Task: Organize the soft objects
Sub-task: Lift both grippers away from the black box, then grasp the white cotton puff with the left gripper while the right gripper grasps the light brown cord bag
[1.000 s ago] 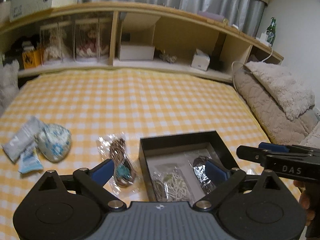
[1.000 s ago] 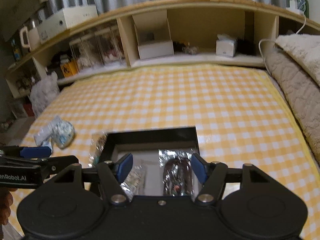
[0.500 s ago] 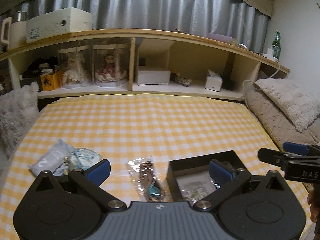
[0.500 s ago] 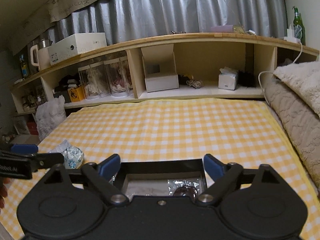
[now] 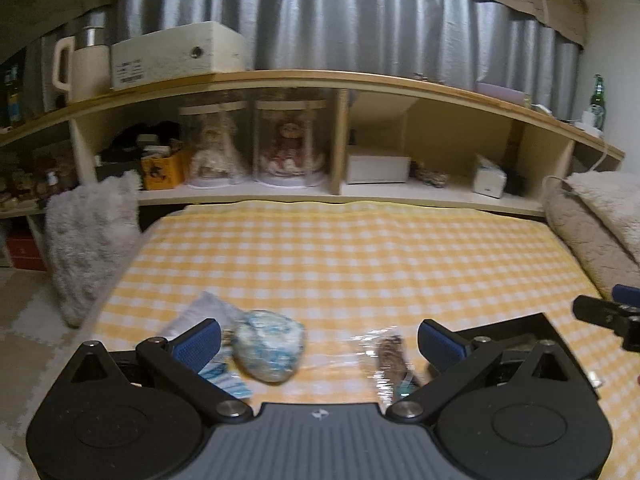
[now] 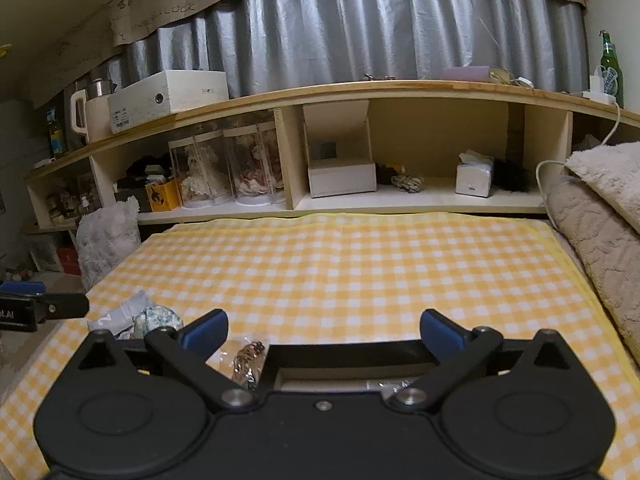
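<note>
My left gripper point(image 5: 318, 340) is open and empty above the yellow checked bed cover point(image 5: 352, 248). Between its fingers lie a blue-and-white soft pouch point(image 5: 270, 350) and a clear bag with a brown cord point(image 5: 392, 360). A grey packet point(image 5: 200, 312) lies by the left finger. The black box point(image 5: 516, 334) is at the right, partly hidden. My right gripper point(image 6: 322, 334) is open and empty over the black box point(image 6: 344, 354). The brown cord bag point(image 6: 246, 360) lies left of the box, with the pouch point(image 6: 158, 320) farther left.
A wooden shelf unit point(image 6: 360, 92) with doll cases, boxes and a tissue box runs along the far side. Beige blankets point(image 6: 600, 216) pile up at the right. A fluffy grey cushion point(image 5: 88, 240) stands at the bed's left edge.
Both grippers have lifted and tilted up from the box. The left one has swung left, so the pouch and cord bag now lie between its fingers. Both stay open.
</note>
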